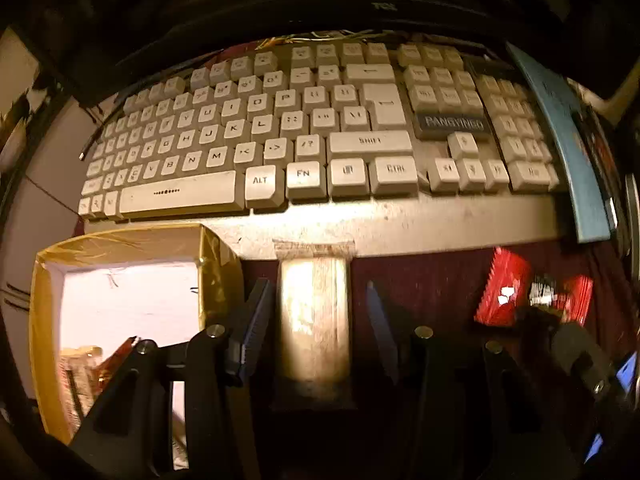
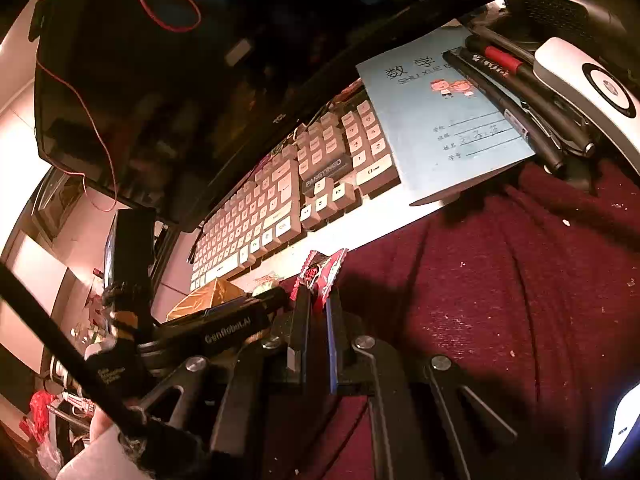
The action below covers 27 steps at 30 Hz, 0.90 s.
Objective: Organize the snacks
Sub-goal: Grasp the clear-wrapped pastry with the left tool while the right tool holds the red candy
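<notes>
A pale silvery snack packet (image 1: 314, 320) lies on the dark red cloth (image 1: 432, 280), its far end on the keyboard's front lip. My left gripper (image 1: 316, 284) stands open around it, one finger on each side, with a small gap between each pad and the packet. To the left sits a yellow-taped box (image 1: 120, 240) with a white inside and snack packets (image 1: 84, 364) in its near corner. My right gripper (image 2: 318, 296) is shut on a red snack packet (image 2: 322, 270), which also shows in the left wrist view as the red packet (image 1: 504, 292) at the right.
A beige keyboard (image 1: 256, 120) spans the desk behind the packets, under a dark monitor (image 2: 160, 100). A blue notebook (image 2: 440, 120) with pens (image 2: 512, 92) on it overlaps the keyboard's right end. A white device (image 2: 580, 80) sits at the far right. The red cloth (image 2: 500, 280) covers the near side.
</notes>
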Tool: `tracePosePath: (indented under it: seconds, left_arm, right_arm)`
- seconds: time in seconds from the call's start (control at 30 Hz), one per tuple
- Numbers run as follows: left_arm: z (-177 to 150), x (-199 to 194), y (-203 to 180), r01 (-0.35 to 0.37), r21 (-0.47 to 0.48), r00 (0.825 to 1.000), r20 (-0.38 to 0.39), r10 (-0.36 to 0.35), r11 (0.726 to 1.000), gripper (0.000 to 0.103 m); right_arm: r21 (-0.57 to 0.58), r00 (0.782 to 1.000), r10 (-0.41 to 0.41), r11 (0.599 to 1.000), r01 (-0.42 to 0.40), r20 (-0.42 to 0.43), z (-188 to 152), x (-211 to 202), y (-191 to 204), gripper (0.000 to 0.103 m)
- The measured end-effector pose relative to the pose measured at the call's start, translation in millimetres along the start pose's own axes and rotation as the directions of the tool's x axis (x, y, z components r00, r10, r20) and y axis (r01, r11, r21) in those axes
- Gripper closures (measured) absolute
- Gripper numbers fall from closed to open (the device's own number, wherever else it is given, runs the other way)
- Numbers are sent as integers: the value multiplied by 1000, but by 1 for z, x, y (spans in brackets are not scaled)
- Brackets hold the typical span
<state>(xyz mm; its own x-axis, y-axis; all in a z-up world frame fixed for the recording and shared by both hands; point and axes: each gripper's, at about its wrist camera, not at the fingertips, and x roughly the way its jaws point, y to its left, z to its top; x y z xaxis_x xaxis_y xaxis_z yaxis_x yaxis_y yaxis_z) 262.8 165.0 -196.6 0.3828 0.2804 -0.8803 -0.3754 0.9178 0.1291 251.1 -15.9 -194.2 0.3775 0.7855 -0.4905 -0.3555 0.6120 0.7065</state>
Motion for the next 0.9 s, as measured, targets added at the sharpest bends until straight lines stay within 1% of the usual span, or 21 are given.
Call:
tracePosePath:
  seconds: [0.03, 0.07, 0.1, 0.13, 0.27, 0.37, 0.43, 0.5, 0.57, 0.6, 0.63, 0.7, 0.73, 0.77, 0.83, 0.87, 0.9]
  left_arm:
    - [0, 1, -1, 5, 1, 1000, -1, -5, 1000, 56]
    - [-1, 1, 0, 32, -8, 999, -9, -32, 999, 66]
    - [-2, 1, 3, 76, -29, 997, -26, -76, 997, 67]
    - [-3, 0, 7, 97, -36, 994, -41, -98, 995, 67]
    - [-13, -5, 12, 160, -36, 985, -59, -162, 986, 67]
    - [-21, -11, 17, 201, -82, 977, -53, -205, 976, 67]
    - [-26, -15, 20, 171, -90, 984, -34, -175, 981, 65]
    - [-28, -16, 15, 136, -57, 990, -26, -137, 989, 64]
    - [-34, -17, 10, 98, -25, 995, -12, -99, 995, 68]
    - [-37, -19, 9, 94, -20, 996, -1, -94, 995, 68]
    - [-40, -21, 8, 108, -18, 994, 2, -108, 994, 68]
    - [-44, -31, 12, 147, -35, 989, 22, -147, 988, 68]
    - [-48, -40, 15, 162, -47, 986, 44, -160, 986, 68]
    - [-54, -52, 21, 191, -62, 980, 68, -187, 980, 68]
    - [-68, -79, 33, 270, -97, 960, 110, -259, 958, 68]
    - [-77, -96, 43, 321, -125, 942, 144, -303, 939, 68]
    - [-82, -107, 49, 344, -133, 932, 164, -322, 929, 68]
  right_arm:
    - [1, 1000, 0, 1000, 0, 1, 0, 0, 0, 98]
    - [3, 1000, 1, 1000, -1, 1, 0, -1, -1, 98]
    - [4, 1000, 2, 1000, -2, 3, 0, -1, -1, 98]
    - [5, 1000, 3, 1000, -3, 3, 0, -2, -1, 98]
    - [-4, 1000, 5, 1000, -5, 2, 0, -1, 2, 98]
    - [-5, 1000, 2, 1000, -2, 2, 0, -1, 2, 98]
    - [-5, 1000, -2, 1000, 2, 1, 0, -1, 2, 98]
    - [-7, 1000, -5, 1000, 5, 1, -1, 0, 2, 98]
    - [-13, 1000, -6, 1000, 6, -1, 0, 2, 3, 98]
    - [-19, 1000, -4, 1000, 4, 0, 0, 2, 4, 98]
    - [-27, 1000, -1, 1000, 1, 2, 0, 1, 5, 98]
    - [-52, 1000, 3, 999, -2, 10, -1, 0, 10, 98]
    - [-60, 1000, 11, 998, -10, 13, -1, 0, 12, 98]
    - [-75, 1000, 23, 997, -22, 17, -2, -1, 15, 98]
    - [-101, 999, 46, 994, -45, 15, -3, 0, 21, 98]
    - [-115, 998, 64, 991, -62, 11, -4, 0, 24, 98]
    - [-135, 998, 68, 989, -67, 8, -5, 1, 29, 98]
